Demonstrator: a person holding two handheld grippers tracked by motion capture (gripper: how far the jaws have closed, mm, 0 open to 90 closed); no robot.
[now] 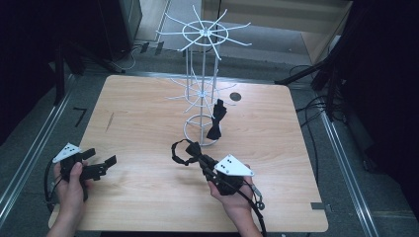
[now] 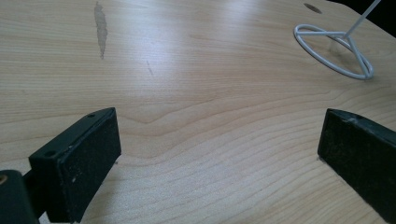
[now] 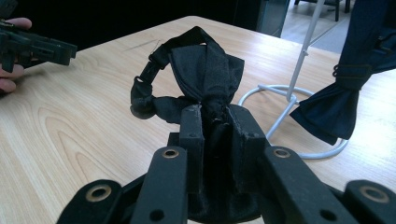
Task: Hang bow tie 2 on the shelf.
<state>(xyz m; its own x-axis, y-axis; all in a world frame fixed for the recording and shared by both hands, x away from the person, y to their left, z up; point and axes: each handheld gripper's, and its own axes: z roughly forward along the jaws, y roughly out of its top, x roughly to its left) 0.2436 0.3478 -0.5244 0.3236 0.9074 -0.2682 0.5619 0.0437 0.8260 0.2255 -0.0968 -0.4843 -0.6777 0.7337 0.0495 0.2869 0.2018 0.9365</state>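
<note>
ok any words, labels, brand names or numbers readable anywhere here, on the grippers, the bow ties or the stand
None: no picture carries readable text.
Right gripper, shut on a black bow tie: plain black parts, no marking.
Left gripper, jaws open: plain black pads.
Grey plates on the grippers: dark dots, no letters.
Hanging bow tie and white wire stand: no label or tag.
Wooden table: grain and a scuff, no print.

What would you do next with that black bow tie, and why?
Probably lift the black bow tie toward a free arm of the white wire stand. The right gripper already pinches it, another bow tie hangs there, and the left gripper sits open and idle.
</note>
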